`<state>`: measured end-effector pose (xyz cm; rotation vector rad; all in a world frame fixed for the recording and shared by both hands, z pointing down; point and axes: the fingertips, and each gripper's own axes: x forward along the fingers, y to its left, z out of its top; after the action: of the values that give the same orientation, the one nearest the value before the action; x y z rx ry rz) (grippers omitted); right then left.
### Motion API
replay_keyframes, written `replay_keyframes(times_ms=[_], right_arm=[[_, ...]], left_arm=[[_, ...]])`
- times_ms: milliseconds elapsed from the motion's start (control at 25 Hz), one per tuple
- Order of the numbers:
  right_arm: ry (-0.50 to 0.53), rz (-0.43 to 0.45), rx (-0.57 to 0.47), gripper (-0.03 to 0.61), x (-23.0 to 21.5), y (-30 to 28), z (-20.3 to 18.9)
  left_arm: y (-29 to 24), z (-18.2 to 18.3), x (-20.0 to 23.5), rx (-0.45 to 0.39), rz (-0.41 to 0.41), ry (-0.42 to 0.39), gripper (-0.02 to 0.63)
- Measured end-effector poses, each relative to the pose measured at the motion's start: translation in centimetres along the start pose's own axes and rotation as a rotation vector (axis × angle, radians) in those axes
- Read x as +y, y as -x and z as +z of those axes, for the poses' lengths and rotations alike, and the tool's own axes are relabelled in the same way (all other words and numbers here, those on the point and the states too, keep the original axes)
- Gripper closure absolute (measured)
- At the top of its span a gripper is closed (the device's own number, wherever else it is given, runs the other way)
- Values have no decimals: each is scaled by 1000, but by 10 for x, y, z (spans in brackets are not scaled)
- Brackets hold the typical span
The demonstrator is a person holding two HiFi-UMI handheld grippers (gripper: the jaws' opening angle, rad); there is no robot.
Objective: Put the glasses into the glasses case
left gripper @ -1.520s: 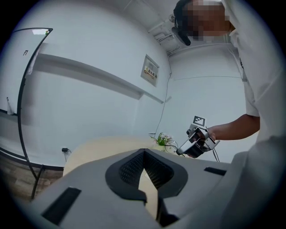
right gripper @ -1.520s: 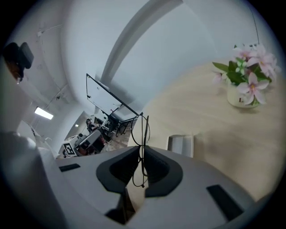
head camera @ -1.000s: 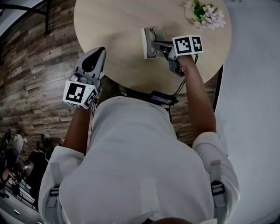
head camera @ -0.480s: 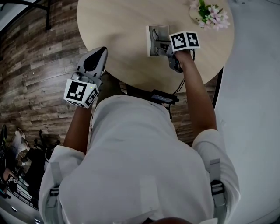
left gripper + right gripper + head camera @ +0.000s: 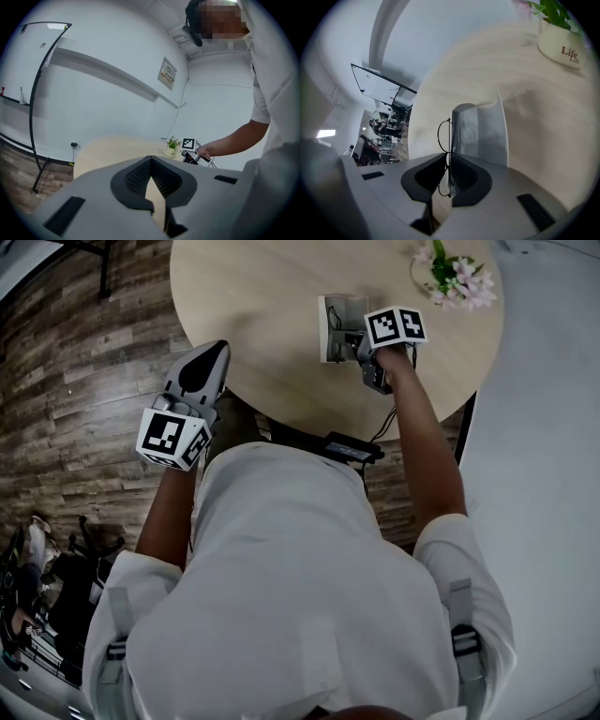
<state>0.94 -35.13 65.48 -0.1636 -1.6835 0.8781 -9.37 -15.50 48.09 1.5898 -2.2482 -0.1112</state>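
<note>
Right gripper [image 5: 449,163] pinched shut on thin glasses [image 5: 448,140], held at edge of open case [image 5: 483,136]. My left gripper [image 5: 151,160] closed, empty, by table [image 5: 253,306] edge. Small pinch: glasses could twist, slip, miss case.

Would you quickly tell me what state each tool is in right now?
Left tool: closed, holding nothing.
Right tool: closed on the glasses.

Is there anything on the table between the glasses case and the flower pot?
Nothing: only bare tabletop separates the glasses case and the flower pot, clearest in the right gripper view.
</note>
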Motion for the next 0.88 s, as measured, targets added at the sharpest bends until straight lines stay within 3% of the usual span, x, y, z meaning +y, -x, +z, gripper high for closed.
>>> replay_keyframes(times_ms=[480,880], right_arm=[[68,-43,-4,513,-4,0,2],[127,-155,-41,497,-19,15,16]], left_arm=[[-6,-1,-4,12,-18,-5,600],[-8,-8,-5,31,-26,6,600]])
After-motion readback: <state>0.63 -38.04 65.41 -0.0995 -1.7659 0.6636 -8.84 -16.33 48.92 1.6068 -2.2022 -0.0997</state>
